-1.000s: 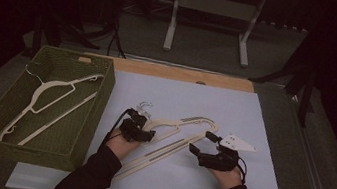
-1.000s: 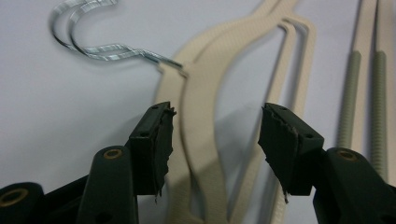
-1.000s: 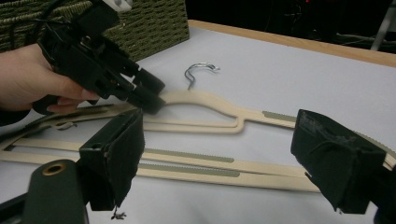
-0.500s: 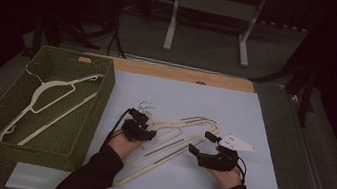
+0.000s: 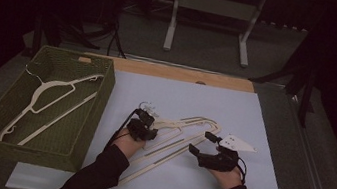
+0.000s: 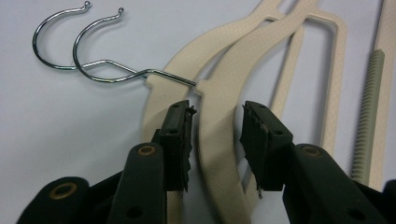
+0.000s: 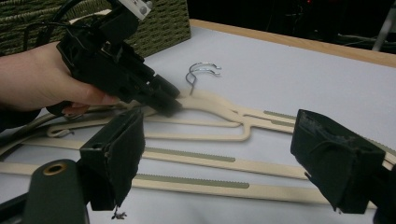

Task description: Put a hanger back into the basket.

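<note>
Two cream plastic hangers (image 5: 187, 127) lie stacked on the white sheet, their metal hooks (image 6: 93, 56) pointing left in the left gripper view. My left gripper (image 5: 146, 120) is down at their necks. It is open, with its jaws either side of the upper hanger's shoulder (image 6: 219, 93) and a gap at each pad. My right gripper (image 5: 202, 142) stands wide open just above the hangers' lower bars (image 7: 196, 158), holding nothing. The right gripper view shows the left gripper (image 7: 168, 100) low over the hanger neck (image 7: 210, 105).
A green woven basket (image 5: 100, 99) stands at the left of the table with one more cream hanger (image 5: 50, 97) inside. The white sheet (image 5: 196, 98) has bare room behind and to the right. A wooden strip (image 5: 179, 73) borders its far edge.
</note>
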Tool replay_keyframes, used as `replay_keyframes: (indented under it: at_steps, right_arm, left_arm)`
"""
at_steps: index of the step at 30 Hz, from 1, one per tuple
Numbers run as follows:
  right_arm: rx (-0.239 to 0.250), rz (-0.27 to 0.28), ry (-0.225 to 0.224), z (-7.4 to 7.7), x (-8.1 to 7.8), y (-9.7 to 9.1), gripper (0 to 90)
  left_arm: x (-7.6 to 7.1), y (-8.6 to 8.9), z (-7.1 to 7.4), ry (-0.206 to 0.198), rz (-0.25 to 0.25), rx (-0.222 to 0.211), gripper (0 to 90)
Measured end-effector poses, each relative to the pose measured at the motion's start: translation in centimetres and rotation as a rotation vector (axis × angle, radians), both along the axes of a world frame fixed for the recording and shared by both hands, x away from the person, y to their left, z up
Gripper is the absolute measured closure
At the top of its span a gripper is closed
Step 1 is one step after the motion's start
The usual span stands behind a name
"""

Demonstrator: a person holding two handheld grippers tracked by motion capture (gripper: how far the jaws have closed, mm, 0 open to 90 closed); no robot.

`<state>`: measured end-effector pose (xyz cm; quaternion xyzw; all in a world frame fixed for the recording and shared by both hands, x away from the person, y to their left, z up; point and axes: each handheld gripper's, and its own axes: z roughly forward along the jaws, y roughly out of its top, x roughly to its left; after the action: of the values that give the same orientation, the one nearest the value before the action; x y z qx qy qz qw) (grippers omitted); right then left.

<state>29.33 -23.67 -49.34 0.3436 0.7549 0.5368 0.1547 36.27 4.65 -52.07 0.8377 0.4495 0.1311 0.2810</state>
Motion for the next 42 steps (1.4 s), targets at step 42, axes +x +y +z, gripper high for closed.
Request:
replay_keyframes:
  at_steps: [42]
  right_arm:
    - [-0.526, 0.107, -0.057, 0.1, 6.6, 8.5, 32.4]
  left_arm:
    - [-1.5, 1.6, 2.5, -0.023, -0.033, -0.162, 87.0]
